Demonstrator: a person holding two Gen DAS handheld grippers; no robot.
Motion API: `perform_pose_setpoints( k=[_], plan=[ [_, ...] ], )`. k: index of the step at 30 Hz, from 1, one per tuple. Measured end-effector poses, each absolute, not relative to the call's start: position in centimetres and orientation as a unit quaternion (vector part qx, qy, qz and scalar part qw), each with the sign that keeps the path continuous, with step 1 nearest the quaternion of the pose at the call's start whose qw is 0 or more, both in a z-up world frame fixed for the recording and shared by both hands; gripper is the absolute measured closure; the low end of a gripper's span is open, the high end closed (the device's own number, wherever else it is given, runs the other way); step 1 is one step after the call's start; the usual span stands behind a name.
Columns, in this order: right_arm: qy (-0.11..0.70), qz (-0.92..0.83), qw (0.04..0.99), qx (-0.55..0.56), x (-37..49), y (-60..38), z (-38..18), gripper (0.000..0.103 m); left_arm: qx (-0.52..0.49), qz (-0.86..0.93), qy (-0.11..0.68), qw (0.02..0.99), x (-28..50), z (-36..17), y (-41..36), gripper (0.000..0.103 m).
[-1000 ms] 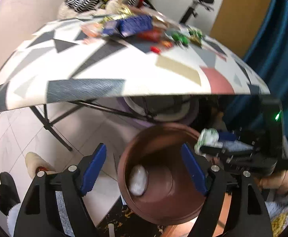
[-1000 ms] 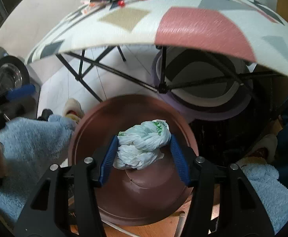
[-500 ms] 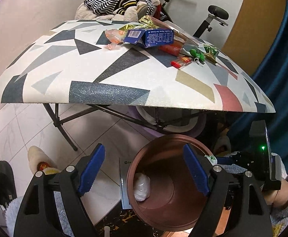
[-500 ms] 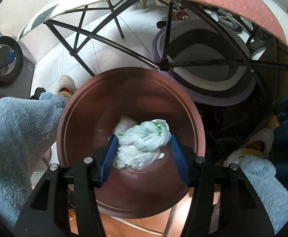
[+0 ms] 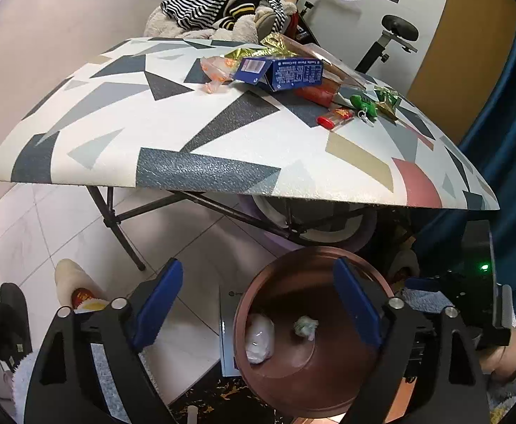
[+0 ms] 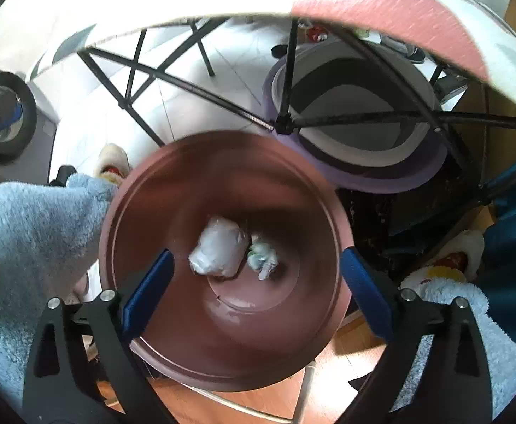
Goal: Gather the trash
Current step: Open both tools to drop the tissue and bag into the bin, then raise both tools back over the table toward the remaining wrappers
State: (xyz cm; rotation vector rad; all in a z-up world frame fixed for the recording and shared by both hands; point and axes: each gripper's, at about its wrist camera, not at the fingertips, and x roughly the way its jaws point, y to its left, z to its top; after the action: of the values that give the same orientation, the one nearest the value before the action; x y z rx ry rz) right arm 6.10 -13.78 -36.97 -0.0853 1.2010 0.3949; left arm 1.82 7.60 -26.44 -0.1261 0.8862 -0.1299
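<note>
Bin point(image 6: 222, 364) upright, mouth upward, crumpled wad point(image 6: 263, 259) inside

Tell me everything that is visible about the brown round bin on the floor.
The brown bin is a round, smooth, glossy container, seemingly plastic or metal, with a wide open rim and a narrower flat bottom. It stands upright on the floor, beside the folding table. Inside lie a white crumpled bag and a smaller greenish-white wad, side by side. Neither claw touches it.
</note>
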Motion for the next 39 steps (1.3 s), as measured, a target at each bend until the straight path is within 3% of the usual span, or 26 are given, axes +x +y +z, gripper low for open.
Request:
perform_pose_setpoints(
  k=[6,15,23,39],
  plan=[
    [0.529,0.183,0.828,-0.028,5.7,-14.4,-35.2,0.006,-0.049,-0.043,0.416,0.907,1.7,-25.6,7.5,0.006],
    [0.485,0.175,0.857,-0.015,5.2,-15.2,-32.7,0.006,-0.017,-0.041,0.377,0.925,1.7,-23.1,7.6,0.006],
    [0.456,0.157,0.874,-0.049,5.4,-15.6,-30.2,0.006,-0.053,-0.040,0.349,0.935,2.9,-19.7,9.4,0.006],
    [0.385,0.180,0.904,-0.037,11.4,-18.9,-20.7,0.006,-0.028,-0.043,0.288,0.956,7.5,-13.0,11.2,0.006]
  ],
)
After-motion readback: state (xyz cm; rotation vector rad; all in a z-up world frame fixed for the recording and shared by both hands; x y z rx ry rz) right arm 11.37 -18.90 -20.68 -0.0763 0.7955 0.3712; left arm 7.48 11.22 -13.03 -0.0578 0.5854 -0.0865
